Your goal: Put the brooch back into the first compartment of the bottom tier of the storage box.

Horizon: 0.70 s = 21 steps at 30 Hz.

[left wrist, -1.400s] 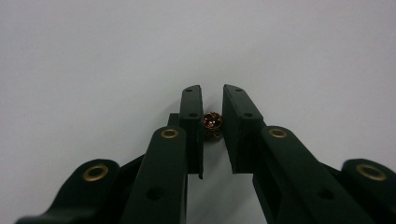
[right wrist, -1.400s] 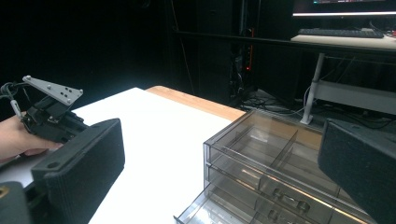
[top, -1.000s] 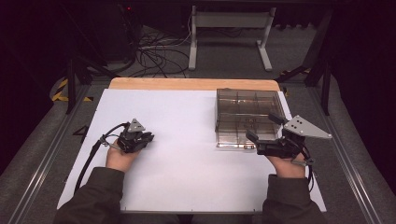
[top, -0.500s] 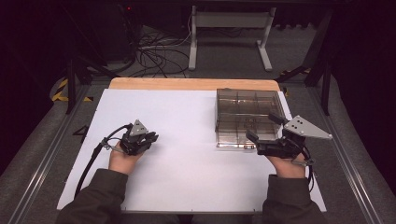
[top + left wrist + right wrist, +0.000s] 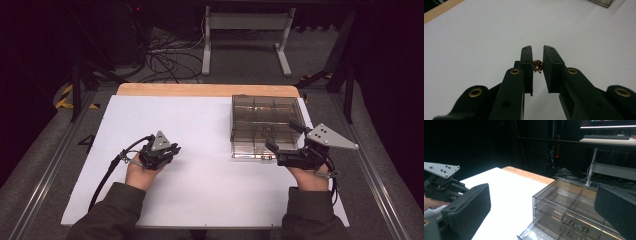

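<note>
Hard to make out: the small coppery-red metal piece [image 5: 537, 66] is half hidden between the pads, its exact form unclear.
Piece: shiny, rounded, reddish-bronze; above the white worktop [image 5: 210, 130], well left of the smoky clear plastic drawer box [image 5: 262, 125].
Left gripper [image 5: 537, 53]: jaws pinch the piece.
Right gripper [image 5: 284, 136]: jaws spread wide, at the box's front, nothing gripped.
Box: lowest drawer slightly pulled out.

The left gripper [image 5: 171, 150], held in the left hand [image 5: 141, 172], points toward the table's centre with its black jaws nearly together. The right gripper [image 5: 281, 139], held in the right hand [image 5: 311, 177], has its jaws spread wide.
</note>
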### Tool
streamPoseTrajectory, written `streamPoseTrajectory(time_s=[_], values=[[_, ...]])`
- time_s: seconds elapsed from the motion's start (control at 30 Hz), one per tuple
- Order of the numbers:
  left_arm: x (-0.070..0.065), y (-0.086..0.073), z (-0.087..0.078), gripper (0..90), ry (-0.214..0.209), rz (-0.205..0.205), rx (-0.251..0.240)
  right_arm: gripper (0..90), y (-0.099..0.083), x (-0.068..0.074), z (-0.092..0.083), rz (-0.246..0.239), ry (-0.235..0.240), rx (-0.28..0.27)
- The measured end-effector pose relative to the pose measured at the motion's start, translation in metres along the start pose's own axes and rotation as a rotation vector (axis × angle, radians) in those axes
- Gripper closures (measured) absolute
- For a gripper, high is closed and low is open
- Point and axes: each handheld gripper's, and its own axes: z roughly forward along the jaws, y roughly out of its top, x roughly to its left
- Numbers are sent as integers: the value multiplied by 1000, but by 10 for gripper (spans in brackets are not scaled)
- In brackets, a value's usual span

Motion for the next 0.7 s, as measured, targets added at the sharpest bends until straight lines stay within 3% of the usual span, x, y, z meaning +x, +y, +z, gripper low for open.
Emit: streamPoseTrajectory(time_s=[0.7], values=[[-25,24,18,791,-49,29,-28,14,0,-4,-4,14,-6,-9]])
